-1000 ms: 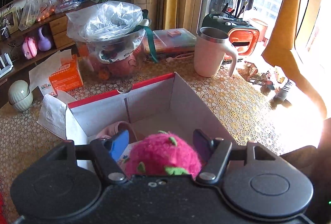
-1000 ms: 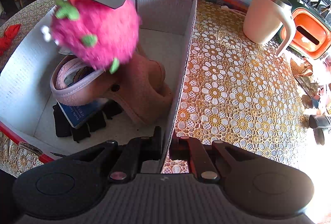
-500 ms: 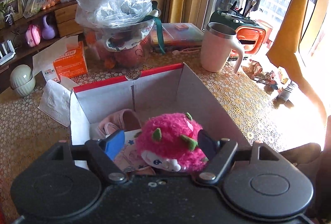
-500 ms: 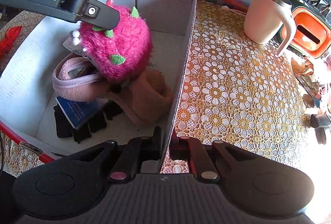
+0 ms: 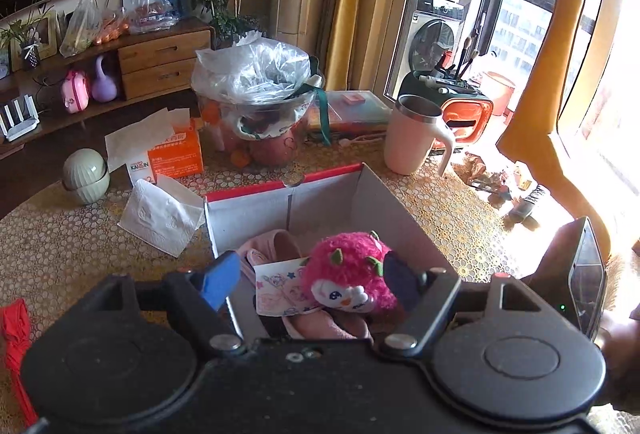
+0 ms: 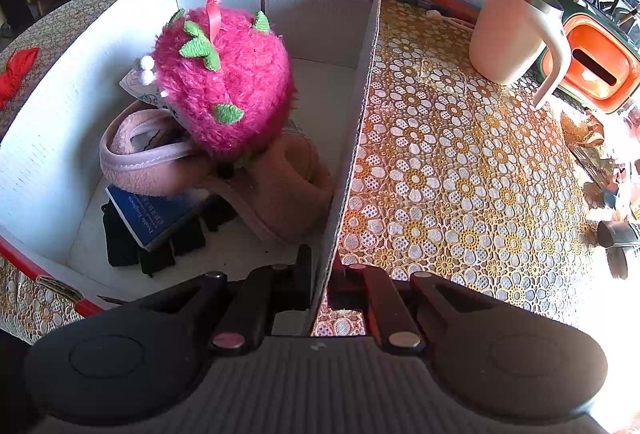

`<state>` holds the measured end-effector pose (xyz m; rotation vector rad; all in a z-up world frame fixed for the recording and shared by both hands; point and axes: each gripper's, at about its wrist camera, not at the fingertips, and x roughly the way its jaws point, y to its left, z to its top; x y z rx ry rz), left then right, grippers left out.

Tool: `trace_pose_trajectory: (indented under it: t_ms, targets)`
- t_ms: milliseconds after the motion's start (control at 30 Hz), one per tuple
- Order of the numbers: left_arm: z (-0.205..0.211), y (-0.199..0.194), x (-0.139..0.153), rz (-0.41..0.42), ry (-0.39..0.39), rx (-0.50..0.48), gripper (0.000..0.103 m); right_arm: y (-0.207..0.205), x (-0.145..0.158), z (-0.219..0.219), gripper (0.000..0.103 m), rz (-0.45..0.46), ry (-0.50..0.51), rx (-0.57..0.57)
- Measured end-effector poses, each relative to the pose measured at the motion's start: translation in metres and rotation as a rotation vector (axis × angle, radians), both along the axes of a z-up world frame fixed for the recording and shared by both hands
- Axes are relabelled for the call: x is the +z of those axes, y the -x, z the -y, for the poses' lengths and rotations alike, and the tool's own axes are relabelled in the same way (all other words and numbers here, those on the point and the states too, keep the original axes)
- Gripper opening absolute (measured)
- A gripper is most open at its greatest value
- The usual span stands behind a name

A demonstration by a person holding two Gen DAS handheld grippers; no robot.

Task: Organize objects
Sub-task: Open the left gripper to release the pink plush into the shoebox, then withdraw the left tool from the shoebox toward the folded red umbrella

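In the box: the pink plush toy (image 6: 224, 81) lay on top of a pink fleece slipper (image 6: 256, 177), over a blue booklet (image 6: 150, 211) and something black we could not identify.
Box: the white cardboard box (image 6: 352, 121) with a red rim sat on the lace-covered desk (image 6: 460, 173).
Left claw (image 5: 308, 280): its jaws had just been opening and stood wide, one either side of the toy, neither pad pressing on it.
Right claw (image 6: 320, 274): it was clamped on the box's near wall, we judged to steady it.
Step in hand: we took it as the release and retreat.
How to do it well: we would lift the left claw straight out, jaws wide, so no pad drags the fur.
Risk: the toy sat high and could roll.
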<state>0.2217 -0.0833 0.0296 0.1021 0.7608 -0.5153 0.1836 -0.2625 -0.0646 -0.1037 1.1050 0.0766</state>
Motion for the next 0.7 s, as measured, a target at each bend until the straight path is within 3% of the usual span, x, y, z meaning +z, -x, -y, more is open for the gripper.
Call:
trace_pose_trajectory:
  t_ms: [267,400,700]
  targets:
    - [-0.053,0.023,0.025,0.055,-0.030,0.059,0.082,-0.001,0.000,-0.001,0.007,-0.003,0.004,-0.001]
    - [-0.084,0.032,0.032,0.084,-0.040,0.128,0.089,0.000,0.000,-0.002,0.007,-0.004,0.005,-0.001]
    - [-0.158,0.037,0.020,0.088,-0.063,0.313,0.100,0.000,0.000,-0.002,0.007,-0.007,0.017,0.001]
